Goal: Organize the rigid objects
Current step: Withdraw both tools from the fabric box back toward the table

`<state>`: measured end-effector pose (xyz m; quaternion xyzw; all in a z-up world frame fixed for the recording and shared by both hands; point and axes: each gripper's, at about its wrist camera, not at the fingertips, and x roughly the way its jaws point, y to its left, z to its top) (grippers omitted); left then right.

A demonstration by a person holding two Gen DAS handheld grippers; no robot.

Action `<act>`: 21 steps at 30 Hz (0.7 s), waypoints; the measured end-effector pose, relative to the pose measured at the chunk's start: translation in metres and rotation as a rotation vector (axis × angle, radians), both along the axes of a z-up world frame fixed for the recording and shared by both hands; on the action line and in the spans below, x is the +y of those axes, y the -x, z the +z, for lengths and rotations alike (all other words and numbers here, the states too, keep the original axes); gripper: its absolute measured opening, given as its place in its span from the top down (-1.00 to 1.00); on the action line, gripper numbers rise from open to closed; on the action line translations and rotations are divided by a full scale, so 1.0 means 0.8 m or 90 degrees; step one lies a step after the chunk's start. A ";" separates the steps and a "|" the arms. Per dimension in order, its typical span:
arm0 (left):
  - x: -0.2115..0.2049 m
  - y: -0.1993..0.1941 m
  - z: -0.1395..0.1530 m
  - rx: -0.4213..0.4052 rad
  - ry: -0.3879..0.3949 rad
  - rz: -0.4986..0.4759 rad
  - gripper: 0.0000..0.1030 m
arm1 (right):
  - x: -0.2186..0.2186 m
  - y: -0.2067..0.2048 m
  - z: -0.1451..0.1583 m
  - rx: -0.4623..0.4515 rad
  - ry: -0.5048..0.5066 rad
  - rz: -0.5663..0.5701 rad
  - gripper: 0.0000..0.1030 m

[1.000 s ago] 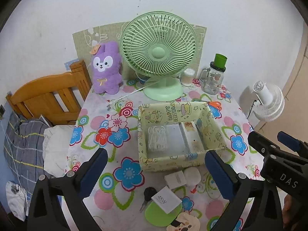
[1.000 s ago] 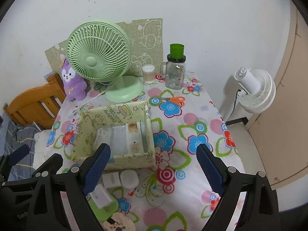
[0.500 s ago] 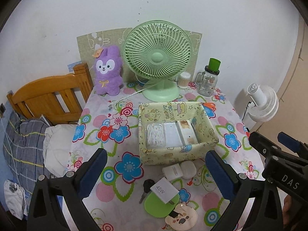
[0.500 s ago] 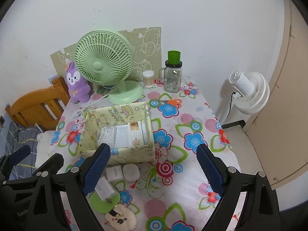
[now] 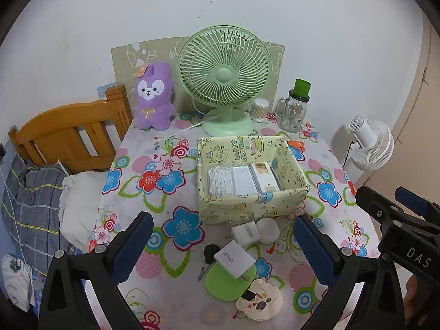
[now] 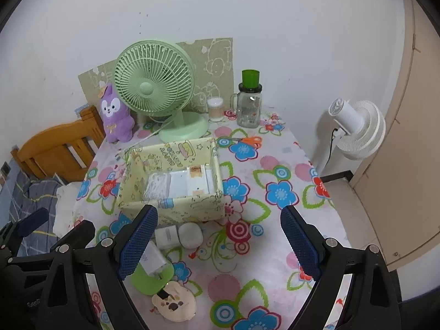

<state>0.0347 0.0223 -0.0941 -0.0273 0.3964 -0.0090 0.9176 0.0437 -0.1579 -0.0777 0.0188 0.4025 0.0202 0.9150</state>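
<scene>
Both claws are hanging wide open and empty short of the yellow box [image 5: 249, 176], with the white charger [image 5: 234, 259] lying flat just this side of that box, sitting nearer the left claw [image 5: 220, 243] than the right claw [image 6: 218, 240].

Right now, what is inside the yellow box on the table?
Inside the yellow box lie a clear bag of white cable and flat white boxes side by side. Anything under them is covered.

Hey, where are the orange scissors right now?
The orange scissors lie flat on the flowered tablecloth at the far side of the table, just right of the yellow box's back corner and in front of the glass jar.
</scene>
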 end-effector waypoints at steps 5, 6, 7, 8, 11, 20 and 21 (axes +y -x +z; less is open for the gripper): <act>0.001 0.006 -0.017 0.009 0.004 -0.004 -1.00 | 0.001 0.005 -0.014 0.004 -0.007 0.007 -0.80; 0.000 0.007 -0.022 0.011 0.003 -0.007 -1.00 | 0.003 0.007 -0.018 0.004 -0.008 0.011 -0.80; 0.000 0.008 -0.025 0.013 0.002 -0.008 -1.00 | 0.004 0.008 -0.021 0.004 -0.007 0.013 -0.80; 0.000 0.009 -0.029 0.014 0.000 -0.010 -1.00 | 0.005 0.009 -0.024 0.004 -0.006 0.016 -0.80; -0.002 0.012 -0.039 0.017 -0.002 -0.020 -1.00 | 0.010 0.011 -0.033 0.006 0.000 0.026 -0.80; -0.004 0.013 -0.074 0.042 0.013 -0.028 -1.00 | 0.017 0.010 -0.063 0.018 0.004 0.041 -0.80; -0.004 0.013 -0.078 0.045 0.014 -0.028 -1.00 | 0.016 0.010 -0.067 0.018 0.002 0.042 -0.80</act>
